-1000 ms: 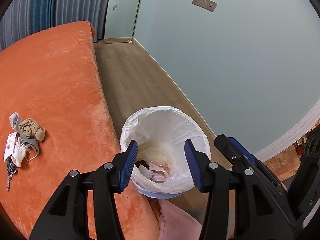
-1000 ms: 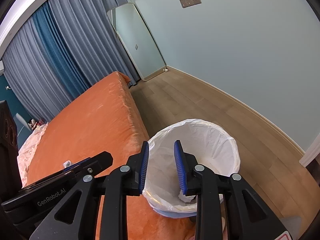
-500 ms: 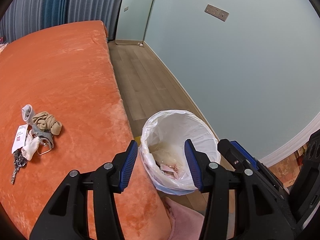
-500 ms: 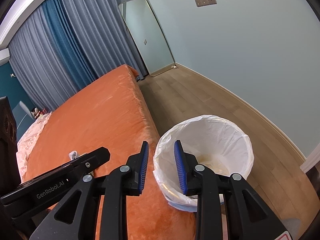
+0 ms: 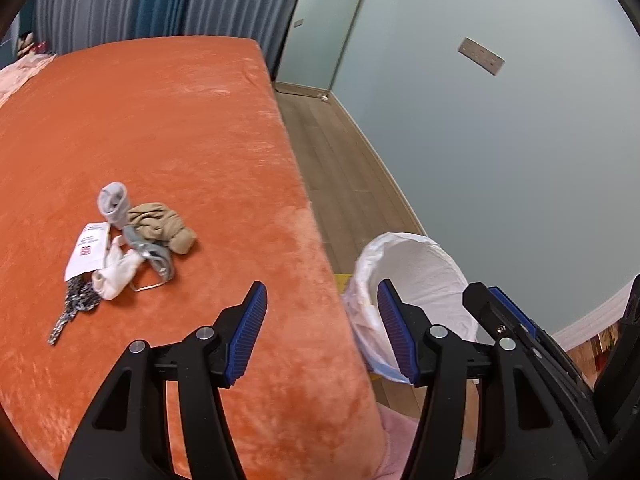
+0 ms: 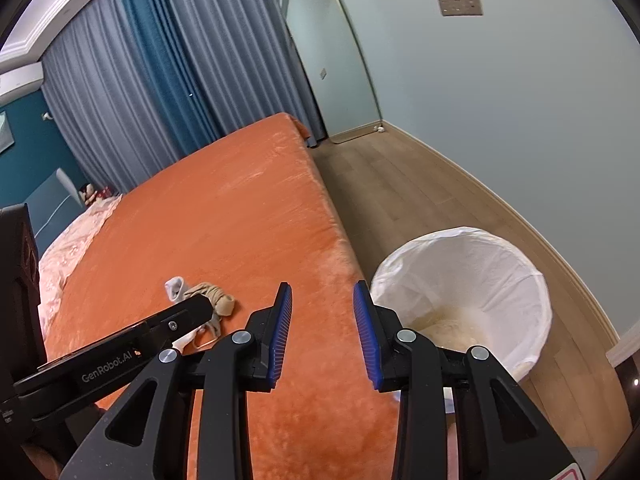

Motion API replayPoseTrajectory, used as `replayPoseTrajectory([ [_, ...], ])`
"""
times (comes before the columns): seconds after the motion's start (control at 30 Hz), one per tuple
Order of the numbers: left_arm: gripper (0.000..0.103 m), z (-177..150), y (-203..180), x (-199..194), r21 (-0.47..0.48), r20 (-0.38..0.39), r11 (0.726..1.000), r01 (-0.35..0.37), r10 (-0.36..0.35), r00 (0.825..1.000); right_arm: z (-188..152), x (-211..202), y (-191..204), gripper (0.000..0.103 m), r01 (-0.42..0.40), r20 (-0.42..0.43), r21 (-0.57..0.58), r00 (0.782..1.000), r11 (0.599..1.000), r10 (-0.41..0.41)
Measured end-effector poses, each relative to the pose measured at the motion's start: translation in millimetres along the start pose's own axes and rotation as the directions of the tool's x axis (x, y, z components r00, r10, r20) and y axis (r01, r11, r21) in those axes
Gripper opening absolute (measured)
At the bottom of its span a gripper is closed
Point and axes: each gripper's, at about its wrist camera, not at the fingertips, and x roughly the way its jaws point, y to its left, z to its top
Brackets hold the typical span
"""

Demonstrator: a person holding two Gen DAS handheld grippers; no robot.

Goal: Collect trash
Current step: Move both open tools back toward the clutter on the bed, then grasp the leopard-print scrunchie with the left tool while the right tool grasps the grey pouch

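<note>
A white-lined trash bin [image 5: 416, 272] [image 6: 464, 280] stands on the wood floor beside the orange bed [image 5: 160, 140] [image 6: 224, 216]. On the bed lies a small pile: a grey sock [image 5: 113, 202], a tan stocking [image 5: 162, 226] [image 6: 214, 294], a white paper tag [image 5: 87, 251], a white sock [image 5: 116, 272] and a dark patterned strip [image 5: 74, 306]. My left gripper [image 5: 320, 312] hangs over the bed's edge, right of the pile, its jaws opening with nothing between them. My right gripper [image 6: 322, 316] is over the same edge, jaws also opening, empty.
A leaning mirror [image 6: 332, 64] stands at the far wall by grey and blue curtains [image 6: 160, 60]. A pink cloth [image 5: 400, 440] lies on the floor below the bin. Pale pink bedding [image 6: 68, 248] covers the bed's far left side.
Both views have swung left from above the bin toward the bed; the pile sits nearer the centre. Both grippers' jaws stand wider apart than before.
</note>
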Motion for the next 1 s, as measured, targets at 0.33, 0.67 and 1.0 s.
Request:
replayPoseTrajectory([
  [0.33, 0.058, -8.5, 85.2, -15.6, -0.113, 0.003, 0.991, -0.076, 0.076, 0.997, -17.1, 25.2, 69.7, 0.032, -0.064, -0.062, -0.095, 0.996, 0.993, 0.058],
  [0.67, 0.067, -36.2, 188.6, -17.1, -0.248, -0.051, 0.947, -0.202, 0.195, 0.979, -43.2, 70.8, 123.0, 0.032, -0.111, -0.158, -0.164, 0.984, 0.98, 0.085],
  [1.0, 0.067, -49.3, 262.4, 6.1, -0.326, -0.123, 0.91, -0.257, 0.228, 0.966, -63.3, 131.1, 169.6, 0.032, -0.141, -0.262, -0.204, 0.961, 0.969, 0.085],
])
